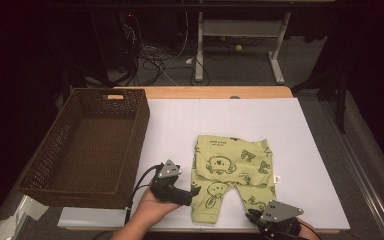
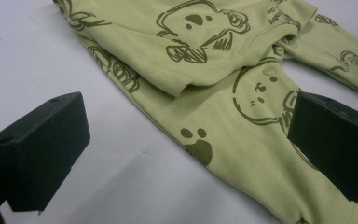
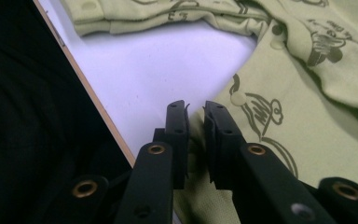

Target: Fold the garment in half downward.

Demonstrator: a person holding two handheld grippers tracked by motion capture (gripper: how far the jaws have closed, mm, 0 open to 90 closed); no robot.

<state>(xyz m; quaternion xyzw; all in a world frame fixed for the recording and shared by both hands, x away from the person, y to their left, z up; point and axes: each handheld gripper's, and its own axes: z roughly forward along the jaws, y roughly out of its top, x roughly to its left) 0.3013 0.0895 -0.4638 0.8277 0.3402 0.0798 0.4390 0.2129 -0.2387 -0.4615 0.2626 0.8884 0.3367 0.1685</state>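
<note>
place: lab | cues: tangled floor cables (image 1: 155,60); adjustable desk frame (image 1: 240,40)

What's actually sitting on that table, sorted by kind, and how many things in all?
Green printed baby trousers: 1
Brown wicker basket: 1
White sheet covering the table: 1
Hand-held grippers: 2, the left gripper and the right gripper
Total: 5
</note>
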